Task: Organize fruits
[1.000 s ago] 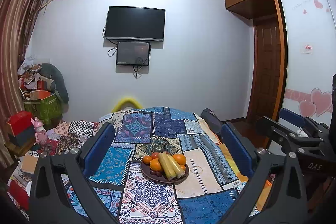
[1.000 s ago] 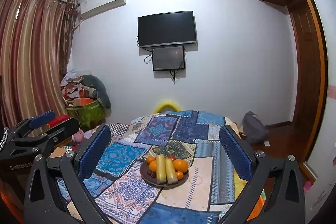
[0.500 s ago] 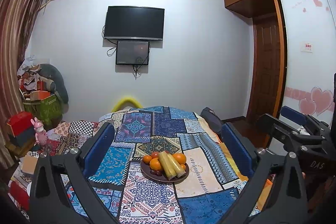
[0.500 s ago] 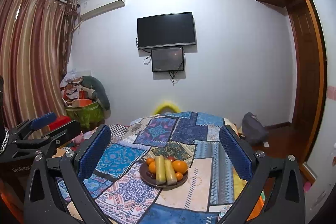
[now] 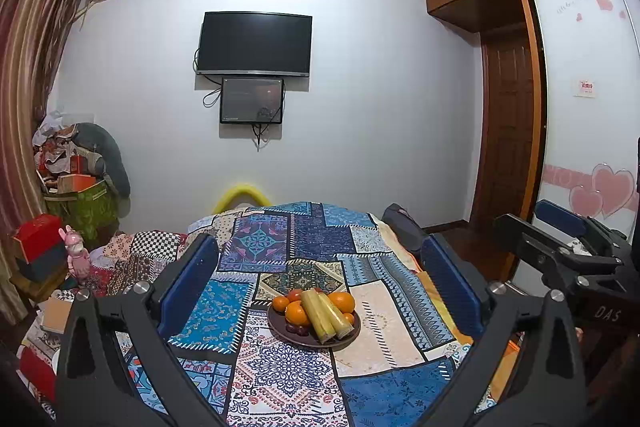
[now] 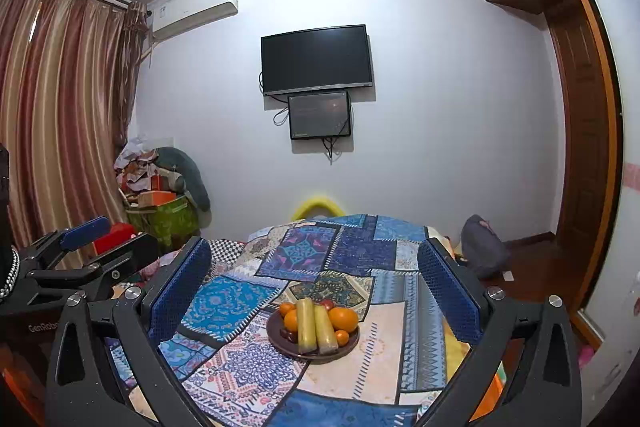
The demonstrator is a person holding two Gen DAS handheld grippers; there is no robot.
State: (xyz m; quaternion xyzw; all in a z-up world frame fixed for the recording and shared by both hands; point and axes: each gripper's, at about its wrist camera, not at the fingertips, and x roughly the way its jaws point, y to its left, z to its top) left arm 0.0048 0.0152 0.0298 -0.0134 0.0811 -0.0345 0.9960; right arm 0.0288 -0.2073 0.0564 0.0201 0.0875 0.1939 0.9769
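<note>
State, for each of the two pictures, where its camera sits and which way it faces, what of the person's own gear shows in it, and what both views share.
Left wrist view: sits on the left gripper, facing forward over the patchwork cloth toward the TV wall; its two open blue fingers frame the plate; the right gripper shows at right.
Right wrist view: sits on the right gripper, facing the same wall; open fingers; the left gripper shows at left.
Shared: plate of oranges and two yellow-green sticks, TV, curtain.
</note>
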